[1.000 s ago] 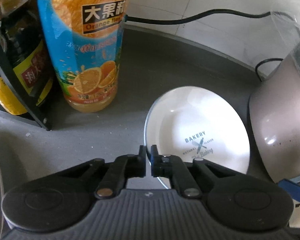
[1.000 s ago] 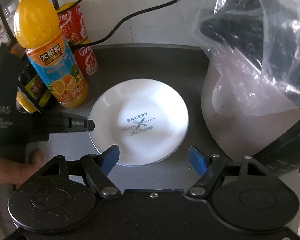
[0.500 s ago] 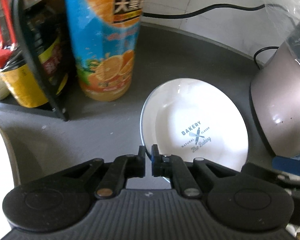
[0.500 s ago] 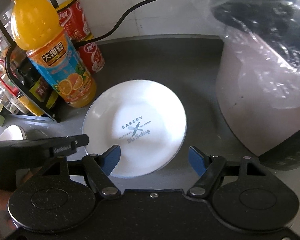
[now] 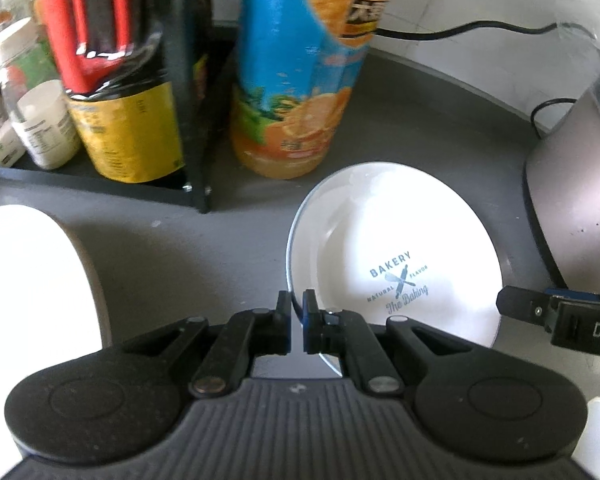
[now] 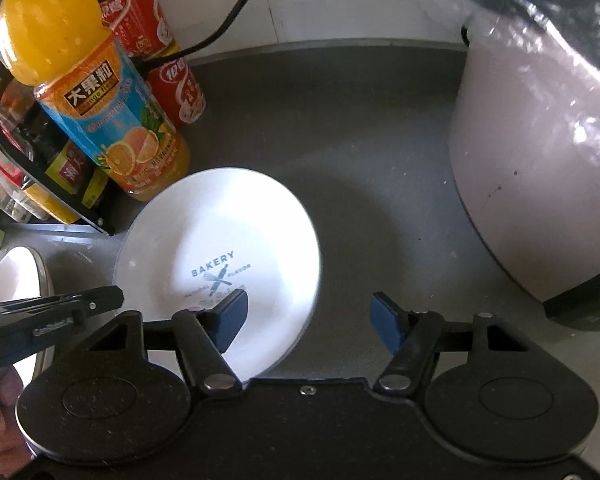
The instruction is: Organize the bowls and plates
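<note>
**Left tongs pinching the Bakery plate rim, right tongs closing in empty**

The Bakery plate (image 5: 396, 256) is lying on the grey tabletop (image 6: 340, 120), just in front of the orange juice bottle (image 6: 100, 92), printed side up. The left tongs (image 5: 297, 312) are sitting closed on the plate's near-left rim, the thin edge running between the pads, so they are gripping the plate. The right tongs (image 6: 306, 320) are hanging over the plate's near-right edge; their jaws have just been closing but are standing apart, with the edge between them and no pad pressing, so nothing is held there. One blue pad is over the plate print, the other is over bare tabletop.

Left of the plate, a second white dish (image 5: 32, 280) is lying near the frame edge, probably the stacking target. Behind the plate, beside the bottle, are red cans (image 6: 156, 52) and a black rack (image 5: 180, 92) of sauce bottles. Right of the plate, the bagged pale appliance (image 6: 540, 152) is standing close.

Risks, as a judgement: the one-sided pinch on a thin glazed rim is looking weak, so the plate could be slipping or tipping when lifted. Swinging it leftward could be clipping the juice bottle or rack post, since both are standing just beside it. The right tongs could be knocking the plate's far side.
</note>
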`<state>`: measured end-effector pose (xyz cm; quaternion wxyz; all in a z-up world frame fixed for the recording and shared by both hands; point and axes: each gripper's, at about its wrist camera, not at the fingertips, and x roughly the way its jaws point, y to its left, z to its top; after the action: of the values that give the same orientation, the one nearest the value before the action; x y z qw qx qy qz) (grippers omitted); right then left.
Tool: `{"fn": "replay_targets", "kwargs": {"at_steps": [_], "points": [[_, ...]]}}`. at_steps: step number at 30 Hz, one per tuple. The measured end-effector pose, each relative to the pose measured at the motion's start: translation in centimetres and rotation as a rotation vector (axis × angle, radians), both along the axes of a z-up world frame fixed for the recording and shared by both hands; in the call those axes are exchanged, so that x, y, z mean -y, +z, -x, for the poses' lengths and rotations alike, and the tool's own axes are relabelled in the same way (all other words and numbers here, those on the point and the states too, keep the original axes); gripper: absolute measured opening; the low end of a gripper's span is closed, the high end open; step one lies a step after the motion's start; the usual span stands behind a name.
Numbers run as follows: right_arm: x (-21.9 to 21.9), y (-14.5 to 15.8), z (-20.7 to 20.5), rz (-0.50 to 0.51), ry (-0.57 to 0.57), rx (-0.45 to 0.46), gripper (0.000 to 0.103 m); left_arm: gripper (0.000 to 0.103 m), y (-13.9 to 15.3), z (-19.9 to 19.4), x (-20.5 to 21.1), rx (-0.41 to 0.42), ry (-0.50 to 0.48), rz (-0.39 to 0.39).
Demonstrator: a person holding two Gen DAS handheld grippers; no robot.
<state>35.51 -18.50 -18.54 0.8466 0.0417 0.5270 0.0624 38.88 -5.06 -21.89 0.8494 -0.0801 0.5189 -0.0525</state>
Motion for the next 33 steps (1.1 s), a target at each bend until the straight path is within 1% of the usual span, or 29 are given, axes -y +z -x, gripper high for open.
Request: {"fn": "replay_targets", "kwargs": {"at_steps": [3, 5, 8, 14, 20, 24, 26, 28, 30, 33], "points": [[-0.3, -0.5, -0.2, -0.012, 0.001, -0.016, 0.059, 0.004, 0.1, 0.1, -0.7, -0.002, 0.010, -0.006], [-0.4, -0.7, -0.4, -0.014, 0.008, -0.033, 0.049, 0.004, 0.1, 0.1, -1.2, -0.004, 0.016, -0.006], [-0.8, -1.2, -1.0, -0.019, 0.018, -0.063, 0.042, 0.004, 0.2, -0.1, -1.4, -0.010, 0.022, -0.001], [-0.8, -2.1, -2.2, -0.015, 0.007, -0.106, 0.040, 0.003, 0.2, -0.6, -0.8, -0.017, 0.027, -0.024], [-1.1, -2.4, -3.8, 0.016, 0.031, -0.138, 0.040, 0.004, 0.3, -1.3, -0.5, -0.036, 0.039, -0.037], [-1.3, -2.6, -5.2, 0.047, 0.068, -0.152, 0.040, 0.004, 0.6, -1.5, -0.3, -0.036, 0.038, -0.043], [-1.5, -3.0, -5.8, 0.070, 0.091, -0.165, 0.035, 0.004, 0.7, -1.6, -0.3, -0.037, 0.041, -0.044], [-1.7, -3.2, -6.1, 0.067, 0.111, -0.171, 0.034, 0.004, 0.8, -1.6, -0.3, -0.039, 0.044, -0.045], [-2.0, -3.3, -6.4, 0.065, 0.134, -0.170, 0.031, 0.004, 0.9, -1.7, -0.2, -0.041, 0.048, -0.044], [-2.3, -3.5, -6.9, 0.057, 0.141, -0.165, 0.024, 0.004, 0.9, -1.8, -0.2, -0.045, 0.054, -0.042]]}}
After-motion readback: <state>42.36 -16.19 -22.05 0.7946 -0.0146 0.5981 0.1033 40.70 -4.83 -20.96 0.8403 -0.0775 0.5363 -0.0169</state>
